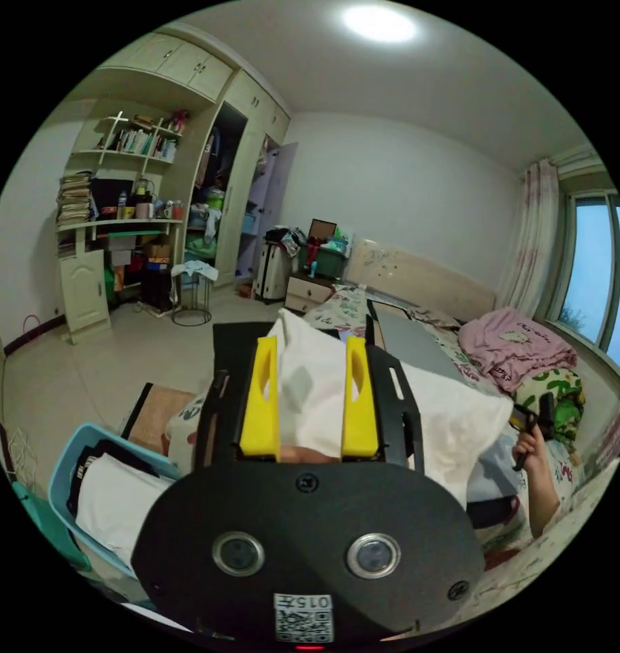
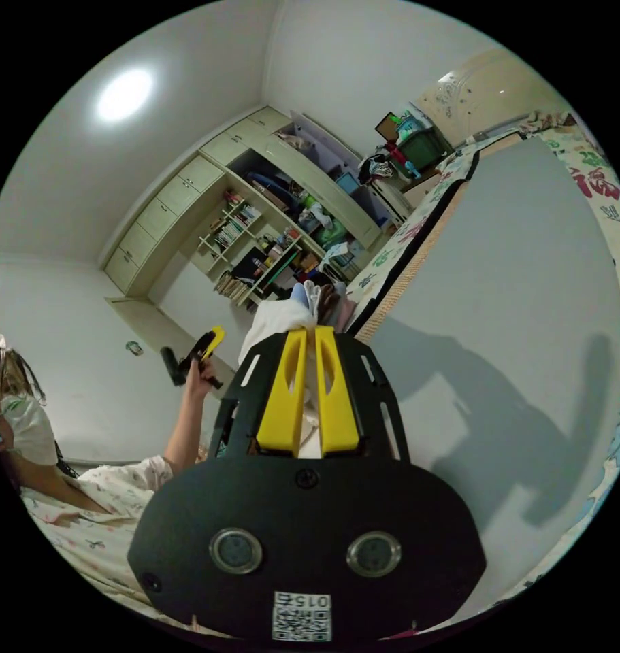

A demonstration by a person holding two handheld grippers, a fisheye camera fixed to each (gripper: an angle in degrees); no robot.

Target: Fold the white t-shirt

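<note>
Above the bed (image 1: pixel 418 340), the left tool (image 1: pixel 310 398) stands fairly wide with white t-shirt (image 1: pixel 452 422) cloth between its jaws, while the right tool (image 2: pixel 310 388) pinches cloth narrowly.

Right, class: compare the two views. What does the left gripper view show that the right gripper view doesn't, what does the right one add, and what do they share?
Left gripper view alone: a window, a pink blanket on the bed, and a blue basket of clothes on the floor.

Right gripper view alone: the grey mat with shadows on it, and the person's patterned sleeve.

Both: a yellow-jawed tool gripping the white t-shirt, plus the bookshelf.
</note>
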